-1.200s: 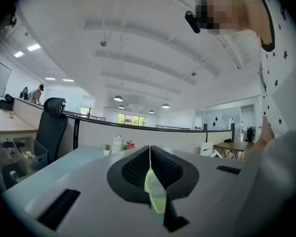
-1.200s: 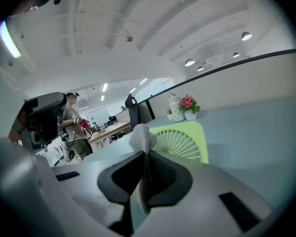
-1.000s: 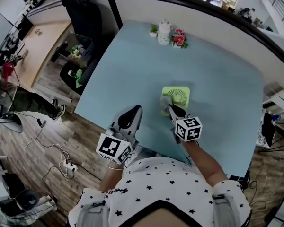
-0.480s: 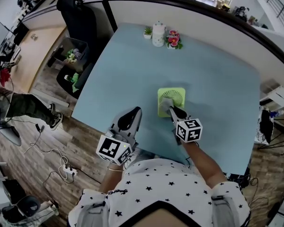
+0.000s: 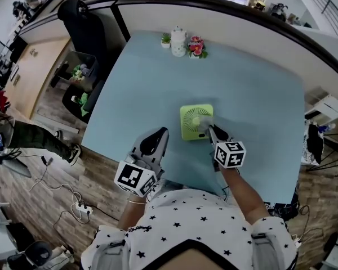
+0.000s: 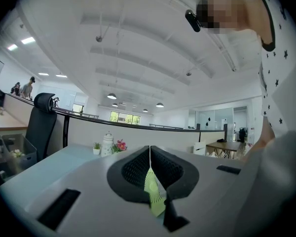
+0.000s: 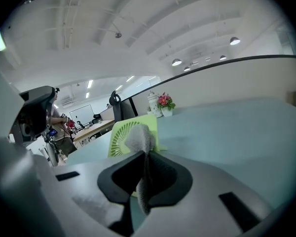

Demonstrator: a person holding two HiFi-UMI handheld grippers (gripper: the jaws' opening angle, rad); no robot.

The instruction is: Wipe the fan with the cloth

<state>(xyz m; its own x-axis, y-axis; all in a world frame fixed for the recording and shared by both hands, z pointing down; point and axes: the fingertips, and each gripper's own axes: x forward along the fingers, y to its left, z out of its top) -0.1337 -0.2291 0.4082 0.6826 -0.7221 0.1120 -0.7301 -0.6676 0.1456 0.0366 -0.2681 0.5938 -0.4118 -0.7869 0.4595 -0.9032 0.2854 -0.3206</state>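
Against the fan (image 7: 117, 136), cloth (image 7: 139, 138) tight in the right gripper (image 7: 144, 158).

Bright overhead light, heavy fisheye, perhaps soft edges

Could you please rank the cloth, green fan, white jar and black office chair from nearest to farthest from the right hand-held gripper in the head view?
1. cloth, between the jaws of the right hand-held gripper.
2. green fan, just left.
3. white jar, far ahead, slightly left.
4. black office chair, farthest, far left.
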